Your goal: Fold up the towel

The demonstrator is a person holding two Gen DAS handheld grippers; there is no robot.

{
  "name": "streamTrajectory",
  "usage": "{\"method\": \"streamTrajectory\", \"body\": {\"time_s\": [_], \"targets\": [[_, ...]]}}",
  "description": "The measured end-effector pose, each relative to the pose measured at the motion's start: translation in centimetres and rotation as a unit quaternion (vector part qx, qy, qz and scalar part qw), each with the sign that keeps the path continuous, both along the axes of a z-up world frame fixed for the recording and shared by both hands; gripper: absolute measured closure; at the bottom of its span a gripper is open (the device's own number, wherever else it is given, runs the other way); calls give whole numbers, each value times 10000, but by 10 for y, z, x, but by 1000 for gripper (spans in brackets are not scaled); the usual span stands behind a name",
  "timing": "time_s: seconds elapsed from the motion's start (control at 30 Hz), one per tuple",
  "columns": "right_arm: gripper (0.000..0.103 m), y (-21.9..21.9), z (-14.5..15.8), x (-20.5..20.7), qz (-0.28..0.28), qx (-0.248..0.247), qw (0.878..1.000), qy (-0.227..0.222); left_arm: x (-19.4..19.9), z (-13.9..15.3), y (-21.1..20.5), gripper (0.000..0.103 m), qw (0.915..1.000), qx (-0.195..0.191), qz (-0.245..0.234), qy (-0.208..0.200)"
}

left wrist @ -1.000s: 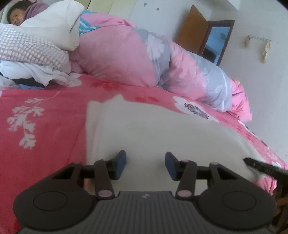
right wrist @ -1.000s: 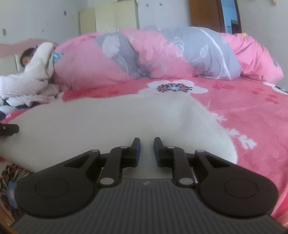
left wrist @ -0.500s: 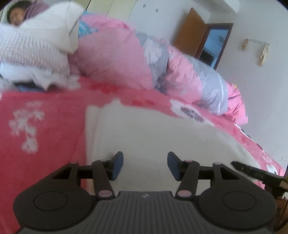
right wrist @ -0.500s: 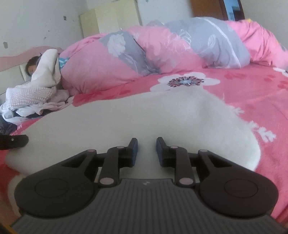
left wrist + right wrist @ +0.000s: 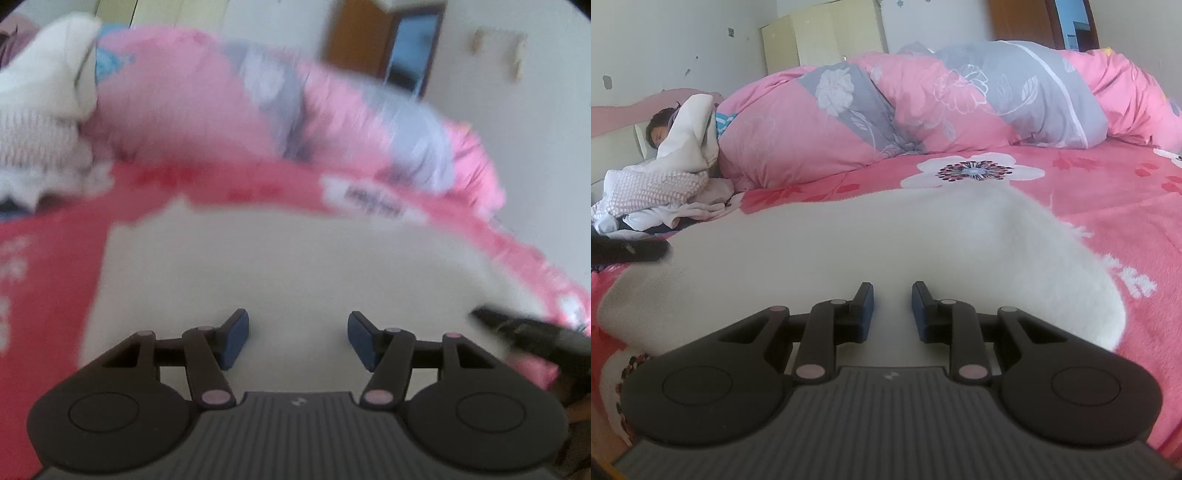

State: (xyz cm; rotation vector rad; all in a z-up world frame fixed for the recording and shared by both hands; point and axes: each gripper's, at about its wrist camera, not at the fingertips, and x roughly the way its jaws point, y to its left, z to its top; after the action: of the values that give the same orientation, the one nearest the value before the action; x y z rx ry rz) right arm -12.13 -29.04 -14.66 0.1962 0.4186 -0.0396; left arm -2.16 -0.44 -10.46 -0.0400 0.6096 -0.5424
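A cream-white towel (image 5: 277, 258) lies spread flat on the pink flowered bed sheet (image 5: 48, 280). My left gripper (image 5: 297, 321) hovers over the towel's near part, its jaws wide apart and nothing pinched between the blue pads; this view is motion-blurred. In the right wrist view the towel (image 5: 849, 240) fills the middle, with its right end rounded. My right gripper (image 5: 892, 291) sits low over the towel's near edge, its jaws a narrow gap apart and holding nothing. Each gripper's dark tip shows in the other's view: the right gripper (image 5: 517, 325), the left gripper (image 5: 628, 249).
A rolled pink and grey duvet (image 5: 923, 107) runs along the far side of the bed. A person (image 5: 661, 129) lies at the head end beside a heap of white clothes (image 5: 653, 195). A wooden door (image 5: 354, 40) and a cream wardrobe (image 5: 823, 40) stand behind.
The left gripper's jaws have spread wider and its view has swung sideways into blur. The right gripper's jaws have parted a little; it has barely moved.
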Motion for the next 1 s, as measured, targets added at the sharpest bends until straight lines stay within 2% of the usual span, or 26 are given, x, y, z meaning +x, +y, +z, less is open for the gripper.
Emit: {"method": "streamTrajectory", "body": {"time_s": [0.17,0.33,0.4,0.5,0.6,0.67,0.77,0.83,1.0], "targets": [[81,1,3,2,-20,3,10000,83,2,1,1,41,9999,-39,18,93],[80,1,22,4,-115,141,9993,340,4,1,3,41,9999,-64,5,118],[80,10,34,-4,-15,46,9999,153,6,1,2,40,9999,-81,2,131],[78,28,46,-17,447,-30,9989,-150,6,1,2,38,9998,-102,4,143],[74,42,40,-18,769,-250,9966,-155,5,1,2,38,9998,-121,2,154],[70,47,18,-6,753,-415,9957,353,6,1,3,38,9997,-159,-5,185],[70,41,0,-4,808,-244,9961,270,7,6,5,38,9995,-195,-13,249],[70,39,3,-3,804,-156,9961,336,5,12,7,37,9993,-223,26,298],[70,39,2,-2,817,-159,9959,344,-26,32,9,33,9994,-280,-108,-155]]}}
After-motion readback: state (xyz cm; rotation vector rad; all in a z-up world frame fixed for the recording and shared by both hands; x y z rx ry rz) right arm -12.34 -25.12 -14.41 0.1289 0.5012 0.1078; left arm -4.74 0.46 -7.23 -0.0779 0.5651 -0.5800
